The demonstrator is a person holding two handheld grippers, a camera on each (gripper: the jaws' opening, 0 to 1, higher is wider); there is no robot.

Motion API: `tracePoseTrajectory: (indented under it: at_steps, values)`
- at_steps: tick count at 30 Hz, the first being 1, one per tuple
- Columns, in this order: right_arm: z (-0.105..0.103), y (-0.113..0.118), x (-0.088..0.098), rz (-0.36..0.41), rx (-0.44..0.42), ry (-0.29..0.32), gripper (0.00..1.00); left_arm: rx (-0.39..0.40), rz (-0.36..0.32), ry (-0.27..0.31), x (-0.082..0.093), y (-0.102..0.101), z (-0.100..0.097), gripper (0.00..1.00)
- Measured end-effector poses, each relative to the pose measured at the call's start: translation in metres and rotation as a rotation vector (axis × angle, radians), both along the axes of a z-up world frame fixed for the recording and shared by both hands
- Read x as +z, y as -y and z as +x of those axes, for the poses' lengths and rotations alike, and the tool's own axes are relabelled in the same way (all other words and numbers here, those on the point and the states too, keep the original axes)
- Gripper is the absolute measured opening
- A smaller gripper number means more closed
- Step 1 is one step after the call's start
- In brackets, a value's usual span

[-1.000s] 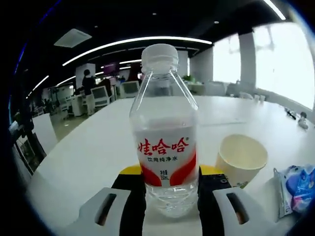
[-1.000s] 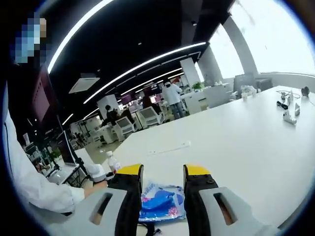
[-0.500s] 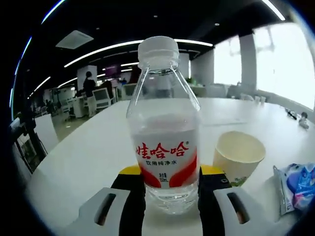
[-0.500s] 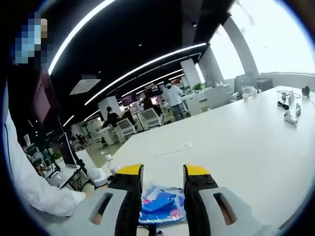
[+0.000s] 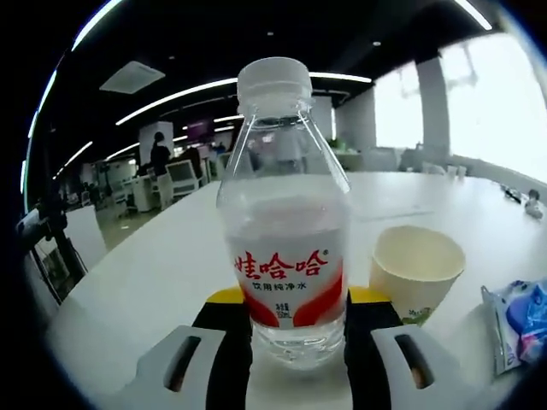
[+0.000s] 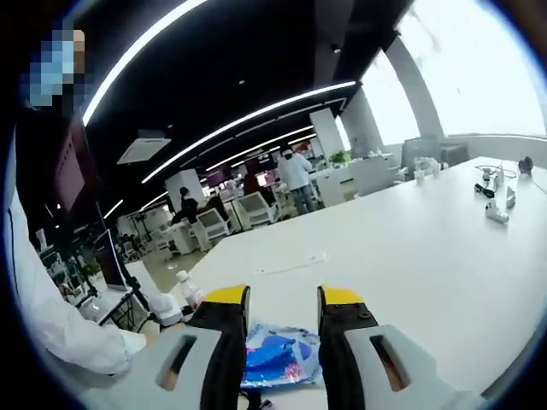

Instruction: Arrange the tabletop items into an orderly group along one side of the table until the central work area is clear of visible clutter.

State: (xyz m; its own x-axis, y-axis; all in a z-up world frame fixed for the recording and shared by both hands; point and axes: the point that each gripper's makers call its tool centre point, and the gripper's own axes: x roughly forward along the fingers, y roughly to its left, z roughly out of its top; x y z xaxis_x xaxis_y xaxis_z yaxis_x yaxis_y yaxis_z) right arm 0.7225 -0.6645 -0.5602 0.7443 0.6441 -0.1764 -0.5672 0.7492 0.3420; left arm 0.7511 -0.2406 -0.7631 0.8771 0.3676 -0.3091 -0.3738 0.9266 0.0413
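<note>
A clear water bottle [image 5: 285,222] with a red-and-white label and white cap stands upright between my left gripper's [image 5: 291,301] jaws, which are shut on its lower body. Right of it on the white table [image 5: 162,265] stand a cream paper cup [image 5: 417,272] and, at the view's edge, a blue snack packet [image 5: 523,320]. In the right gripper view the same blue packet [image 6: 278,354] sits between my right gripper's [image 6: 282,297] yellow-tipped jaws, which press its two sides. The bottle [image 6: 186,289] and the hand holding the left gripper [image 6: 167,309] show at the left.
A thin white strip [image 6: 289,263] lies further out on the long table. Small devices and cables [image 6: 494,205] sit near its far right end. A white sleeve [image 6: 51,333] fills the left. Office desks and people stand beyond the table.
The bottle's cap sits a little higher in the left gripper view than a second ago. Both views have drifted slightly; the packet keeps its place between the right jaws.
</note>
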Motion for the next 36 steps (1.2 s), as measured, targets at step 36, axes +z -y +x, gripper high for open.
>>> tracePoseTrajectory:
  at_steps: [36]
  values:
    - [-0.007,-0.012,-0.002,0.043,0.033,-0.015,0.28,0.026,0.029,0.015,0.013,-0.008,-0.006,0.48]
